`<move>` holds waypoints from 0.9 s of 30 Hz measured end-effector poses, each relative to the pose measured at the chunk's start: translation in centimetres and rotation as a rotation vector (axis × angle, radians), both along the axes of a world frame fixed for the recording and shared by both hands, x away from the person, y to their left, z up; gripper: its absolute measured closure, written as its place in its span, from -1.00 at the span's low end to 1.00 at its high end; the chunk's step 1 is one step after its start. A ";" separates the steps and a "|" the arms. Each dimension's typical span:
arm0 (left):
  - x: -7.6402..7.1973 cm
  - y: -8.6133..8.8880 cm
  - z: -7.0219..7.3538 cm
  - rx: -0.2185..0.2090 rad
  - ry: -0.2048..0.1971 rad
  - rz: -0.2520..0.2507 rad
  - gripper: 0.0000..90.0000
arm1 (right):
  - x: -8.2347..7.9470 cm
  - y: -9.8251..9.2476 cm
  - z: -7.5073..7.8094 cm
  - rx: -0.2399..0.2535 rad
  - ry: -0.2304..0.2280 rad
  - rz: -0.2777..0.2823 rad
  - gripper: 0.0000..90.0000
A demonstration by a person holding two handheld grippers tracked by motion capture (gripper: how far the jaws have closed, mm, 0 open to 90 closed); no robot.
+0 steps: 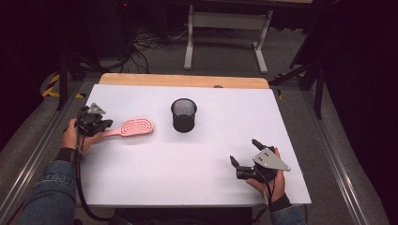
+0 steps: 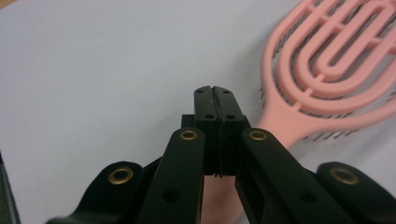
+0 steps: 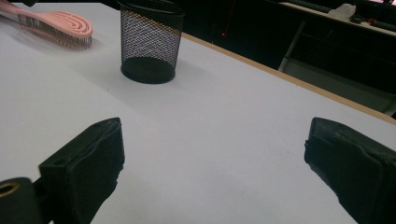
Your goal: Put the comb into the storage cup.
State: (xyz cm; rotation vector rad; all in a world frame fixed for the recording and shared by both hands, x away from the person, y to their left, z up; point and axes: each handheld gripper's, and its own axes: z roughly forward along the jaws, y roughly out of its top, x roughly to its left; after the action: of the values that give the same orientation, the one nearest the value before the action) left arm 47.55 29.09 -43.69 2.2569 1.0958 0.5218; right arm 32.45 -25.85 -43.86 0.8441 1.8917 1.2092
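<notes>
A pink hairbrush [image 1: 136,126] lies on the white table [image 1: 187,164] at the left, its handle pointing left. My left gripper [image 1: 108,124] is shut right over that handle. In the left gripper view the jaws [image 2: 215,88] are pressed together with nothing between the pads, and the brush [image 2: 327,60] handle runs underneath them. A black mesh cup [image 1: 183,115] stands upright mid-table, to the right of the brush. At the front right my right gripper [image 1: 243,151] stands open and empty; its own view shows the gripper [image 3: 212,140] facing the cup [image 3: 149,42] and the brush [image 3: 60,23].
A wooden strip [image 1: 183,80] edges the table's far side. Behind it stands a white table frame [image 1: 225,28] with cables on the floor. Metal rails [image 1: 328,150] run along both sides of the table.
</notes>
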 end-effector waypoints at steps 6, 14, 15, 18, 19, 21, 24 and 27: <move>0.2 0.3 -0.6 0.012 0.070 0.007 1.00 | 0.0 0.0 -0.1 -0.005 0.003 0.005 -0.88; -0.7 0.5 -0.4 -0.008 0.106 0.004 1.00 | 0.0 0.1 -0.1 0.002 0.007 0.030 -0.87; -0.9 0.5 -0.4 -0.006 0.111 0.001 1.00 | 0.0 0.1 -0.1 0.002 0.008 0.028 -0.87; -1.2 0.5 -0.3 0.003 0.125 -0.011 1.00 | -0.1 0.1 0.0 0.001 0.006 0.031 -0.87; -1.2 0.5 -0.3 0.003 0.125 -0.011 1.00 | -0.1 0.1 0.0 0.001 0.006 0.031 -0.87; -1.4 0.4 -0.5 0.019 0.146 -0.016 1.00 | -0.1 0.2 0.0 0.001 0.009 0.034 -0.87; -1.7 0.5 -1.0 0.034 0.158 -0.026 1.00 | 0.0 0.1 -0.1 0.002 0.015 0.032 -0.87; -2.1 0.5 -1.2 0.017 0.146 -0.025 1.00 | 0.0 0.0 -0.1 0.005 0.013 0.033 -0.87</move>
State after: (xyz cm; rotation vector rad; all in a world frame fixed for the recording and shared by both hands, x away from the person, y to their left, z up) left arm 45.44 29.62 -44.84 2.3510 1.1361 0.3624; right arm 32.42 -25.80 -43.93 0.8287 1.9206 1.2319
